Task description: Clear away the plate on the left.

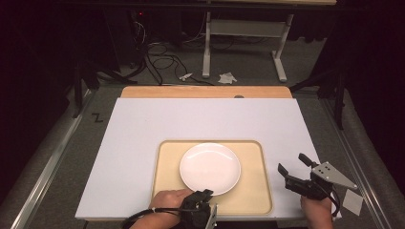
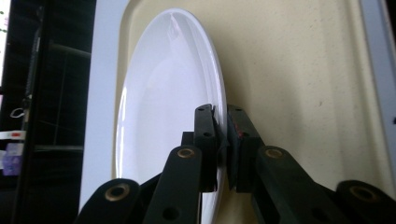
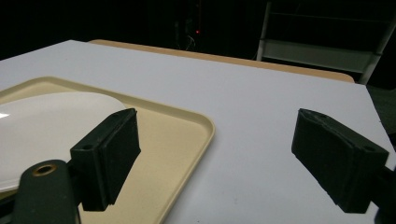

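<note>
**Plate pinched at its near rim**

The plate [image 1: 210,168] lies flat on the tray [image 1: 258,191]; being round, it has no long axis. My left gripper [image 1: 206,193] clamps its near rim. My right gripper [image 1: 292,163] hangs spread beside the tray.

One white plate [image 1: 210,168] lies in one beige tray [image 1: 165,191], on one white tabletop [image 1: 143,129]. Two tools are at the tray: the left tool [image 1: 205,193] at the plate's near rim, and the right tool [image 1: 291,164] just beside the tray's right edge. Two crumpled white scraps [image 1: 227,77] lie on the floor beyond the tray.
</note>
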Demonstrator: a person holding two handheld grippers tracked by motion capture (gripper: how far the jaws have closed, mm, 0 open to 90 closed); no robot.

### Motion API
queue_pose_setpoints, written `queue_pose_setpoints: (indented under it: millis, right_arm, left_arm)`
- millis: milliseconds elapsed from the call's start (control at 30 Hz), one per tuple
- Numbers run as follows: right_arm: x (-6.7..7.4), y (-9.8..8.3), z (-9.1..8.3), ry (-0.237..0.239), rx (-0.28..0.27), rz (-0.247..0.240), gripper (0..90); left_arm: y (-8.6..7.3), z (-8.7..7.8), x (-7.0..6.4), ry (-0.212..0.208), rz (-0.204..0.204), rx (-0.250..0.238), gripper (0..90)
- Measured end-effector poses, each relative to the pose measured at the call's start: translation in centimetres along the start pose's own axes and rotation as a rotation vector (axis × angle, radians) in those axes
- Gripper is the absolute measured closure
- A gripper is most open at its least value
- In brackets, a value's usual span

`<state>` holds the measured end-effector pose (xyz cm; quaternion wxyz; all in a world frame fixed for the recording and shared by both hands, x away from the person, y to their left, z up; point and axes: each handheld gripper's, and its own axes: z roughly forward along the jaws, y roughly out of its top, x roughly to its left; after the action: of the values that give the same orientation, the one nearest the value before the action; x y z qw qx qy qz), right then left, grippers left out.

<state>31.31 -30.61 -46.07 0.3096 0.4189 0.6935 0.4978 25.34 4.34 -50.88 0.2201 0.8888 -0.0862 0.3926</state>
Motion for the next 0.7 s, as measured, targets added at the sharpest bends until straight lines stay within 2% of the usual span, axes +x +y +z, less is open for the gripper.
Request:
queue_pose_setpoints:
  millis: [467,633,700]
  right_arm:
    - [0.01,0.0,-0.01,0.0,0.001,0.0,16.2]
    - [0.01,0.0,0.0,0.001,0.001,0.0,16.2]
    - [0.03,0.0,0.01,0.003,0.001,0.0,16.2]
  left_arm:
    - [-0.11,0.55,-0.1,-0.083,-0.035,0.007,79.5]
    - [-0.05,0.61,-0.13,-0.095,-0.044,0.012,73.6]
    - [-0.03,0.59,0.03,-0.106,-0.063,0.004,71.6]
